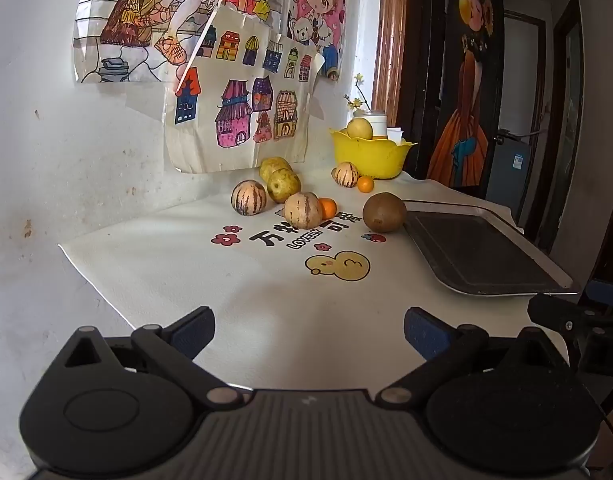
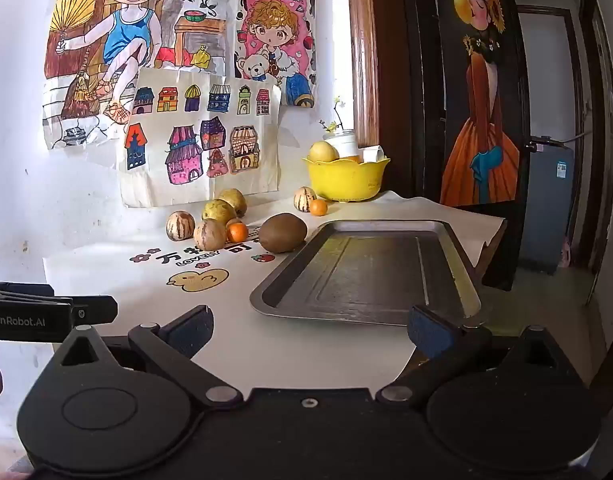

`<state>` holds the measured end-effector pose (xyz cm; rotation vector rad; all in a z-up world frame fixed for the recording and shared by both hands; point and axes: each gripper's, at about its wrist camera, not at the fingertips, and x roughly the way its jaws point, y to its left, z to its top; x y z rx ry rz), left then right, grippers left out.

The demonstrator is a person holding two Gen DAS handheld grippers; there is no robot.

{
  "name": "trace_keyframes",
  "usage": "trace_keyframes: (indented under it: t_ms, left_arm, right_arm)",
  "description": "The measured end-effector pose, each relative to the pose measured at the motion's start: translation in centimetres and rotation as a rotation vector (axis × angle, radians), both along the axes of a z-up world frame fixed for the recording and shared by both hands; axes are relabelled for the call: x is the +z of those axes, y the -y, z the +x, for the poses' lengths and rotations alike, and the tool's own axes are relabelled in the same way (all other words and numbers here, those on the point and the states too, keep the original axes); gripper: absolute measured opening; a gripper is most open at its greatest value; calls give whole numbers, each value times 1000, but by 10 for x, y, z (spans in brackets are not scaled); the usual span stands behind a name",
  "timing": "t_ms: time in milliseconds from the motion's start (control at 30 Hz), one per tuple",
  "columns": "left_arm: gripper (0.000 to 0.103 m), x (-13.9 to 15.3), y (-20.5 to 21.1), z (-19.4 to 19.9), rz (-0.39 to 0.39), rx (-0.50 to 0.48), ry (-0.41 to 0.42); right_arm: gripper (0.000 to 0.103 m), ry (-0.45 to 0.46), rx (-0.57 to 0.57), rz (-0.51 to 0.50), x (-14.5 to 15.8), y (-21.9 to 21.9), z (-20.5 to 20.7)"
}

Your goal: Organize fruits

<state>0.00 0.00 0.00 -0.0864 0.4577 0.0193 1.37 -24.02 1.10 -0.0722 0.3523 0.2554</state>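
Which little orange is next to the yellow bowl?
The small orange at the back, beside a lone striped fruit just in front of the yellow bowl. The other orange sits further left, tucked in the fruit cluster near the brown kiwi.

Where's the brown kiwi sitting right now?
In both wrist views the kiwi lies on the white mat, just off the dark tray's far-left corner, with a small orange and the striped fruits to its left.

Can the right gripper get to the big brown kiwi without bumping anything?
Probably yes. The right gripper is open and empty, and the kiwi sits in front of the other fruit, with bare cloth leading to it. Only the tray edge beside it needs care.
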Motion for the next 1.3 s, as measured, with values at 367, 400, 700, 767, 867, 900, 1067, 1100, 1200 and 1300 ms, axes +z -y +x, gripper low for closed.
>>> trace_keyframes:
  t_ms: [367, 400, 700, 767, 867, 900, 1067, 1100, 1200, 1300]
  left_arm:
    - [103, 0, 0, 0, -1, 4, 0]
    - [103, 0, 0, 0, -2, 5, -2]
    - [103, -1, -2, 2, -8, 6, -8]
    - [103, -1, -2, 2, -6, 7, -8]
    - [103, -3, -2, 1, -3, 7, -7]
    - [103, -3, -2, 0, -3, 7, -7]
    - [103, -3, -2, 1, -4, 8, -9]
    - [103, -2, -2, 1, -4, 7, -9]
    - [103, -3, -2, 1, -4, 8, -9]
    - [103, -3, -2, 1, -4, 9, -9]
  right_arm:
    - [103, -5, 0, -1, 0, 0, 0]
    - [103, -5, 0, -1, 0, 0, 0]
    - [103, -8, 1, -2, 0, -1, -1]
    - [103, -7, 1, -2, 0, -1, -1]
    - [103, -8, 1, -3, 0, -1, -1]
    - [103, -8, 1, -3, 0, -1, 0]
    - [103, -9, 1, -3, 0, -1, 0]
    - [103, -9, 1, -4, 0, -1, 0]
    - [103, -10, 2, -4, 0, -2, -1]
    - [103, -9, 1, -4, 0, -2, -1]
